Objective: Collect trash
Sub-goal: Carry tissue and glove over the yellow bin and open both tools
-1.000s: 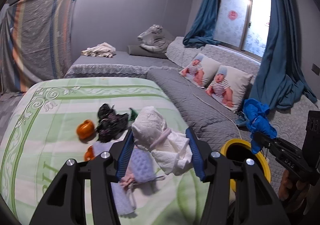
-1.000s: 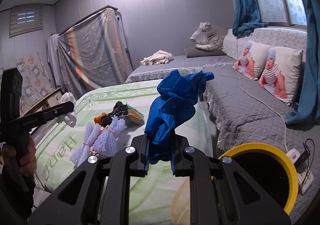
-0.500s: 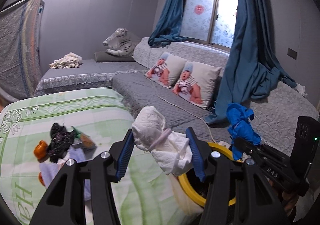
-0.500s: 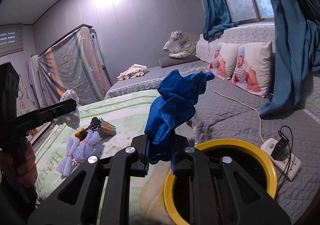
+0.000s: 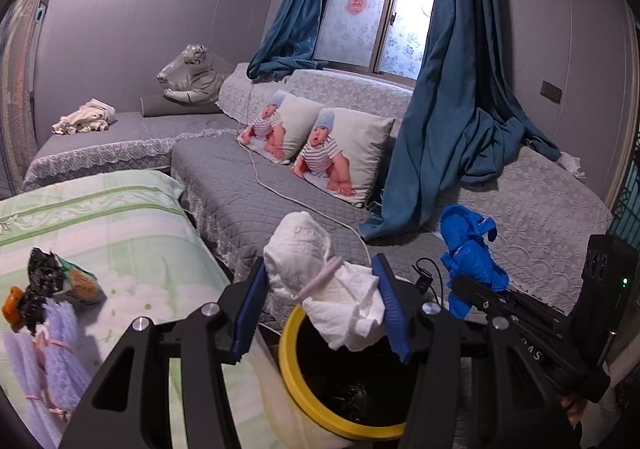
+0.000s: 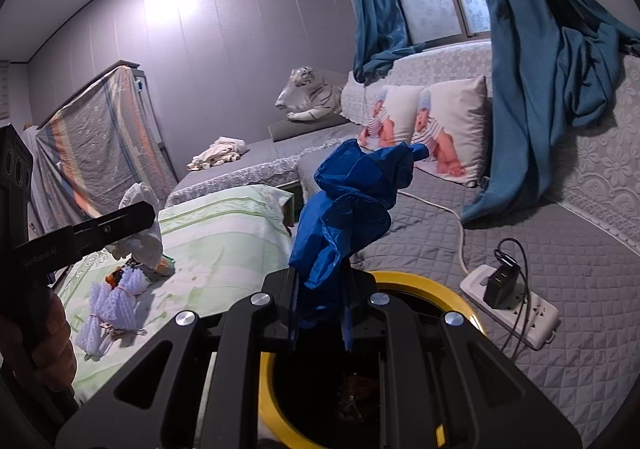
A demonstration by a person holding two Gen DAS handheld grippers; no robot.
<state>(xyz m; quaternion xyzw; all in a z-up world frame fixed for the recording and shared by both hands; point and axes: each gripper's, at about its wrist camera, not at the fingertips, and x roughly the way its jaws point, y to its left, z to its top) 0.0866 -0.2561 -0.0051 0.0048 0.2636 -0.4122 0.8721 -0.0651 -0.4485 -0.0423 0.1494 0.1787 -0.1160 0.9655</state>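
1. The left tongs (image 5: 320, 305) were seen clamped on a crumpled white tissue wad (image 5: 320, 281), which was held between the blue pads above the near rim of the yellow-rimmed bin (image 5: 292, 361).
2. The right tongs (image 6: 320, 313) were seen pressed together on a crumpled blue plastic bag (image 6: 352, 205), most of which stood up above the pads; the bin (image 6: 460, 305) lay directly below and ahead in that view.
3. The step in hand was judged to be the drop of both pieces into the bin, since the dark opening was already in view under each pair of tongs.
4. It was judged that the tissue should be brought over the middle of the opening before release, as part of it hung close to the yellow rim and could have caught there.
5. It was judged that the blue bag, being light and bulky, might cling to the pads or drift; a low release with the tongs tipped downward would have suited it best.
6. The power strip (image 6: 516, 313) and its cable were noted just beside the bin on the grey quilted couch (image 6: 560, 329) and were to be kept clear of.
7. More trash was seen left on the green sheet (image 5: 120, 217): a pale purple foam net (image 5: 44, 353), a dark wrapper (image 5: 42, 277) and an orange piece (image 5: 10, 307).
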